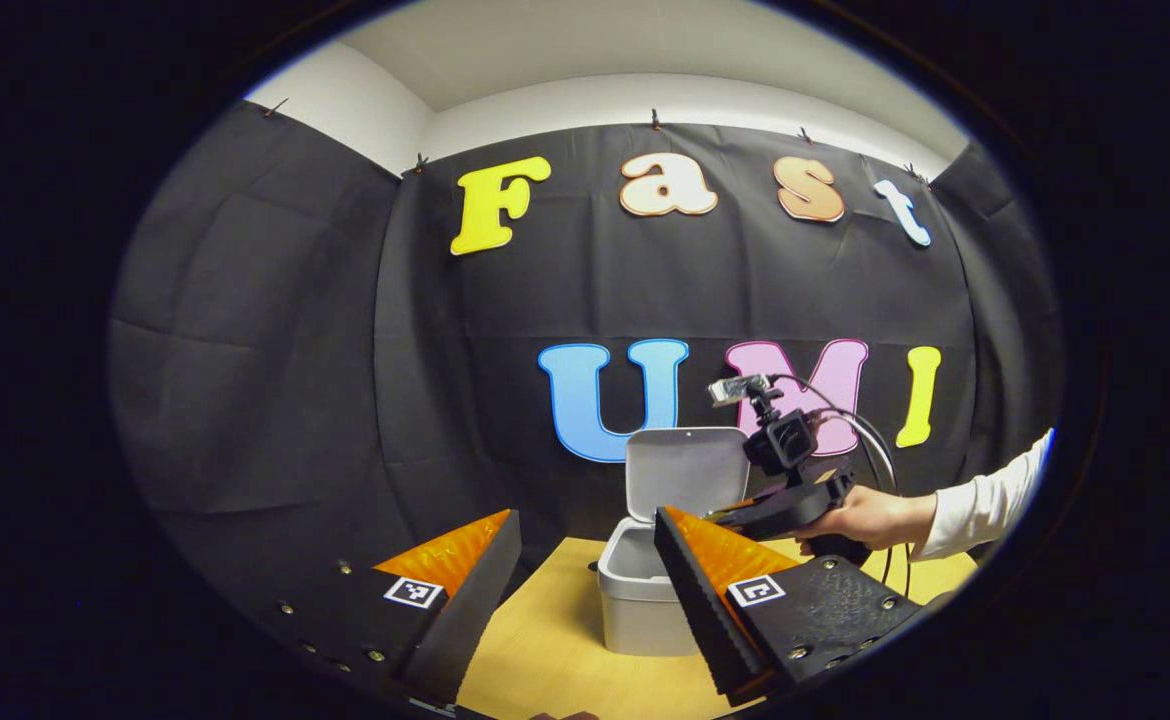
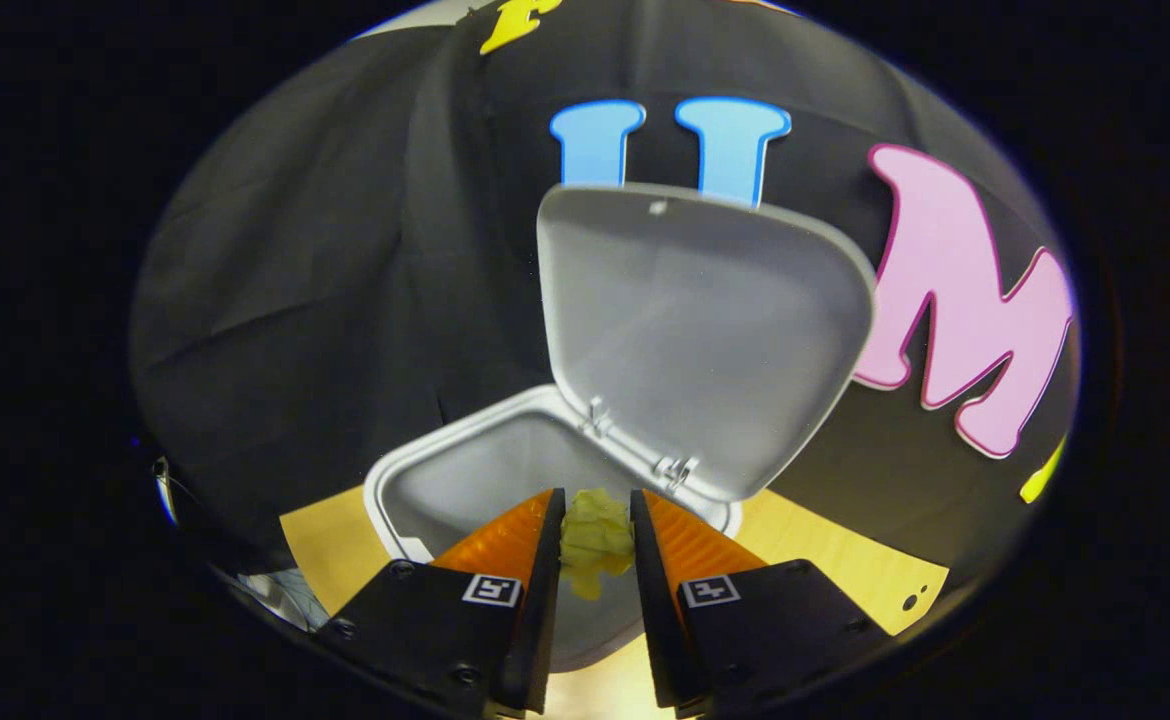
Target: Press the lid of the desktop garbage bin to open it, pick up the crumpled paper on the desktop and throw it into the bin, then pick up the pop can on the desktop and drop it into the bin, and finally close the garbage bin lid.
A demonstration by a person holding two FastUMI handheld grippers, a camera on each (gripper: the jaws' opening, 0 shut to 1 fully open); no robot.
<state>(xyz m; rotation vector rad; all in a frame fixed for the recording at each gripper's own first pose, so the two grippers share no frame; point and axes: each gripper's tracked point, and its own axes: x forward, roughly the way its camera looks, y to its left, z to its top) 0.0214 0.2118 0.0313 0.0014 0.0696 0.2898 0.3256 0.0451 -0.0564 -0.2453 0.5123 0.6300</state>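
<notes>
A grey desktop bin [image 1: 637, 596] stands on the wooden table with its lid [image 1: 682, 470] swung up and open. In the right gripper view the bin's rim [image 2: 385, 478] lies just below and ahead, its lid [image 2: 695, 330] upright behind it. My right gripper [image 2: 595, 520] is shut on a yellow crumpled paper [image 2: 595, 545], held over the bin's open mouth. In the left gripper view that right gripper [image 1: 745, 515] hovers above the bin, held by a hand [image 1: 865, 518] in a white sleeve. My left gripper [image 1: 585, 535] hangs open in front of the bin, nothing between its fingers.
The light wooden table [image 1: 545, 640] runs under the bin and out to its right [image 2: 845, 570]. Black cloth walls close the booth behind and on both sides. A cable [image 1: 870, 445] trails from the right gripper.
</notes>
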